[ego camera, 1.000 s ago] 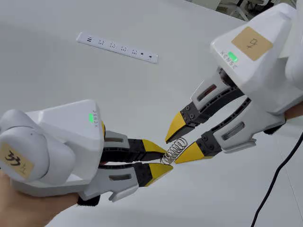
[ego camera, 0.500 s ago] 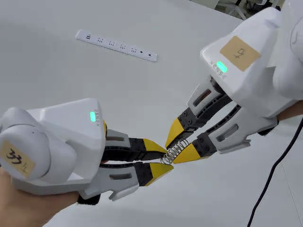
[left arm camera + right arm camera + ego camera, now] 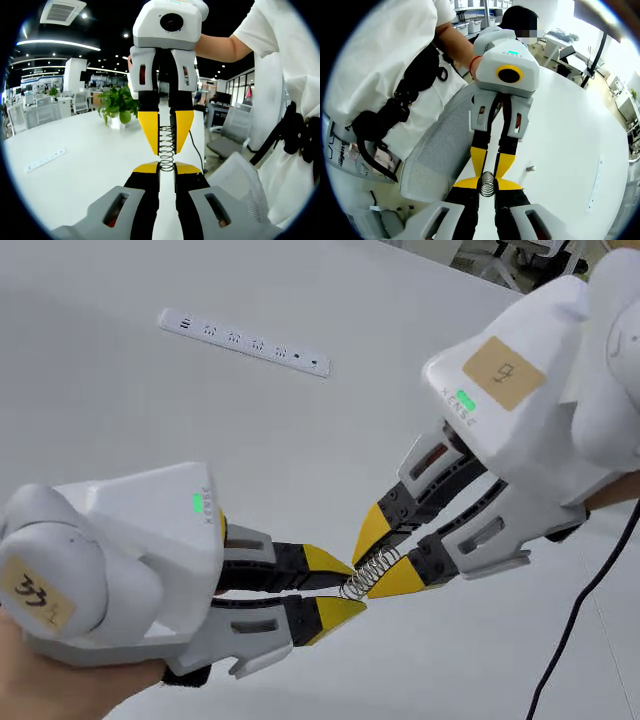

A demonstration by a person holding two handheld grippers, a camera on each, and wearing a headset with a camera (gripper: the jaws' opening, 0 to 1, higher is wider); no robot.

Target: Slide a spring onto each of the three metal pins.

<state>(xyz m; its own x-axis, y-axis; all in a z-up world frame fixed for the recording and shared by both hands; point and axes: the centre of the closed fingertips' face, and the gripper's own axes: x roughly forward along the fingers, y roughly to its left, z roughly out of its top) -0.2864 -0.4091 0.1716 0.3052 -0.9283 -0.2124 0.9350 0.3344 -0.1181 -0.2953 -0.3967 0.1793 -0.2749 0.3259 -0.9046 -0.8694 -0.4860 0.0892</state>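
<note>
White table (image 3: 120,440) carries a power strip (image 3: 245,341) at eleven o'clock. Right gripper (image 3: 363,575), spread a second ago, now pinches the spring (image 3: 366,573) at five o'clock, whose other end the left gripper (image 3: 358,585) pinches: a handover, I judge, before threading. Right gripper view catches, at three o'clock, a small metal piece (image 3: 531,169) on the table, perhaps a pin.

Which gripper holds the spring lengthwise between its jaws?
The right gripper, upper right in the head view: the spring lies between its tips; the left gripper only meets one end.
</note>
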